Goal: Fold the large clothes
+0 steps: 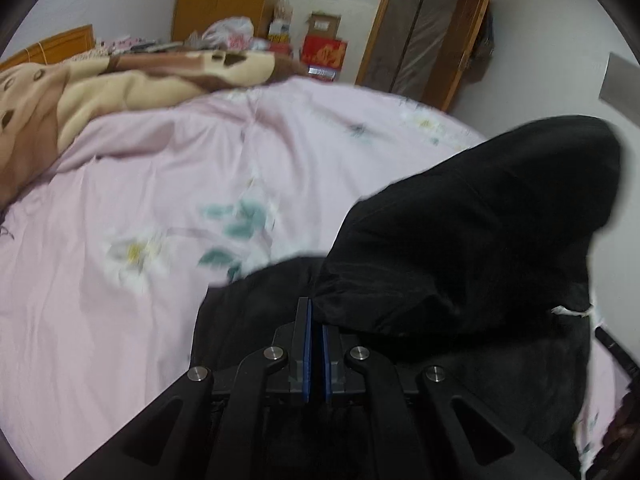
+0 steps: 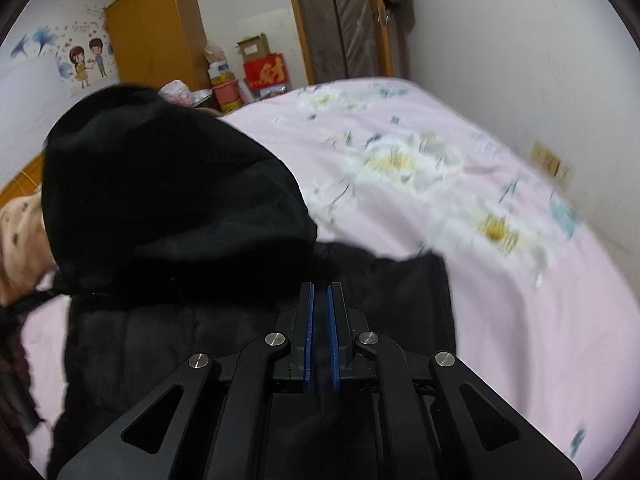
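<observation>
Both grippers, left (image 1: 316, 320) and right (image 2: 321, 304), are clamping their jaws on a black coat (image 1: 460, 220), which is hanging over the near edge of the bed (image 1: 160, 184); the pink sheet is lying bare toward the far edge, a blanket (image 1: 120, 80) bunching at the headboard end. The coat's long axis cannot be told.

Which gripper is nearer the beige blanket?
Left. The left gripper grips the black jacket on the side facing the beige blanket; the right gripper grips it across the hood, farther off.

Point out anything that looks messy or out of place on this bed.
The black jacket is not flat: its hood bulges up in a heap. A brown-and-cream blanket lies rumpled along the far side of the pink sheet.
</observation>
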`<state>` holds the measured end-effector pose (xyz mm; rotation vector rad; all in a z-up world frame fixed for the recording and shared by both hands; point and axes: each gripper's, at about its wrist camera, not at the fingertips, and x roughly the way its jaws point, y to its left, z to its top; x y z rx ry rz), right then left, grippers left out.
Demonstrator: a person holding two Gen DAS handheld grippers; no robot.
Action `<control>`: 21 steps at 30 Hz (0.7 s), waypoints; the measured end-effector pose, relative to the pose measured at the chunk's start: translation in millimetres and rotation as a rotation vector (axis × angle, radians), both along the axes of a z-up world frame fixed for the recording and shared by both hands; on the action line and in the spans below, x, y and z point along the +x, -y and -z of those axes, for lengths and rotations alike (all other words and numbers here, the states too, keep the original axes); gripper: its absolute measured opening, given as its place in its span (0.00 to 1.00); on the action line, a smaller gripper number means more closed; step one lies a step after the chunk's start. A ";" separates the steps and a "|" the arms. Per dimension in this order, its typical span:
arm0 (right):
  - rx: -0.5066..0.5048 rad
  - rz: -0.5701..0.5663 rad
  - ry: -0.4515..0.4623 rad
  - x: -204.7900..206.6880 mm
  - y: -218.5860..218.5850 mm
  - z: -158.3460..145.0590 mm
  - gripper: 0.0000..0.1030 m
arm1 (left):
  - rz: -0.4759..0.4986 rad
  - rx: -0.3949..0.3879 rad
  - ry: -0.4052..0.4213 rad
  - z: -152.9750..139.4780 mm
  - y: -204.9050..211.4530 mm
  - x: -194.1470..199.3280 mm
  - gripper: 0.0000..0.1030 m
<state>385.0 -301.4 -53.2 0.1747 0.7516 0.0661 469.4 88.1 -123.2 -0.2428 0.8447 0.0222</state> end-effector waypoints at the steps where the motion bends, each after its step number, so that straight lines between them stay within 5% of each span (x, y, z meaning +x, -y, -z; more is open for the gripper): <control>1: 0.019 -0.002 -0.010 0.4 -0.3 -0.8 0.06 | -0.015 0.009 -0.013 4.5 -0.4 -0.3 0.04; 9: 0.143 -0.091 0.058 -7.9 -9.9 -43.9 0.18 | 0.029 -0.080 -0.050 7.2 -13.9 -34.1 0.07; 11: 0.141 -0.128 0.059 -18.7 -18.2 -45.1 0.19 | 0.045 -0.115 -0.059 3.0 -17.9 -46.6 0.18; 13: 0.184 -0.149 0.040 -28.9 -19.9 -38.2 0.20 | 0.046 -0.181 -0.049 -3.5 -23.0 -62.4 0.50; 17: 0.238 -0.153 -0.016 -47.0 -19.2 -18.0 0.30 | 0.081 -0.288 -0.016 -21.7 -20.3 -86.7 0.62; 19: 0.235 -0.159 -0.048 -49.4 -23.2 -7.8 0.35 | 0.131 -0.320 -0.031 -25.4 -7.0 -85.5 0.84; 21: 0.252 -0.171 -0.074 -48.1 -25.6 -0.1 0.40 | 0.171 -0.401 -0.076 -20.3 8.3 -73.9 0.85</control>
